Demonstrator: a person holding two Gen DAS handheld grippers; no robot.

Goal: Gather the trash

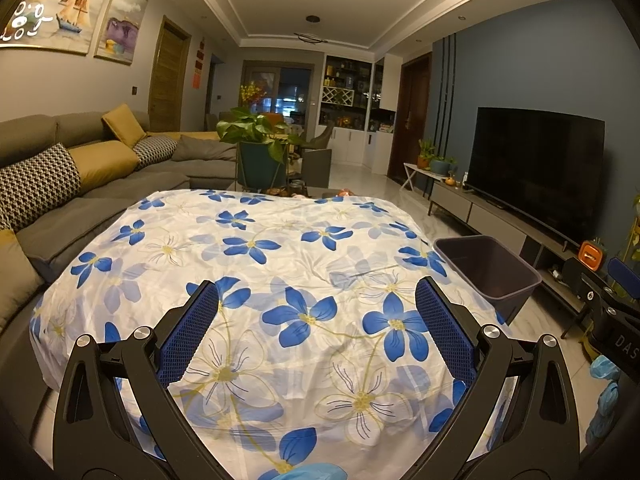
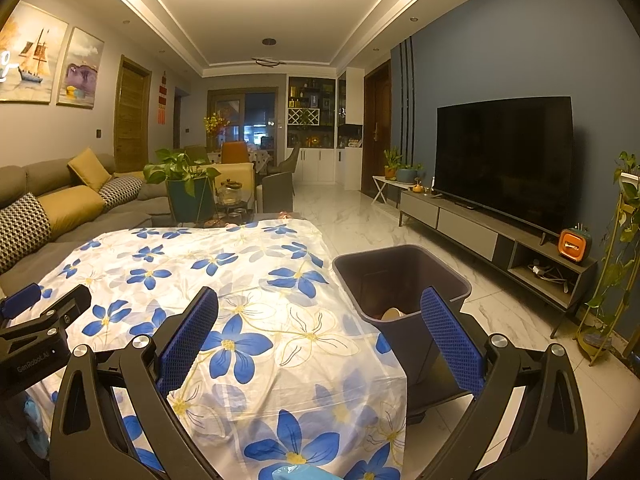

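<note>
Right wrist view: we hold both claws, left claw and right claw, wide open and empty above the blue-flowered white cloth-covered counter, beside the dark plastic trash bin.

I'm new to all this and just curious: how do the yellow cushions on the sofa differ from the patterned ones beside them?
The yellow cushions are plain, one solid mustard colour; the patterned cushions carry a fine black-and-white check. The yellow ones look bulkier and more block-like, the patterned ones flatter. One yellow cushion stands tilted against the backrest, while the patterned ones lean in front. Both kinds sit on the same grey sofa.
</note>
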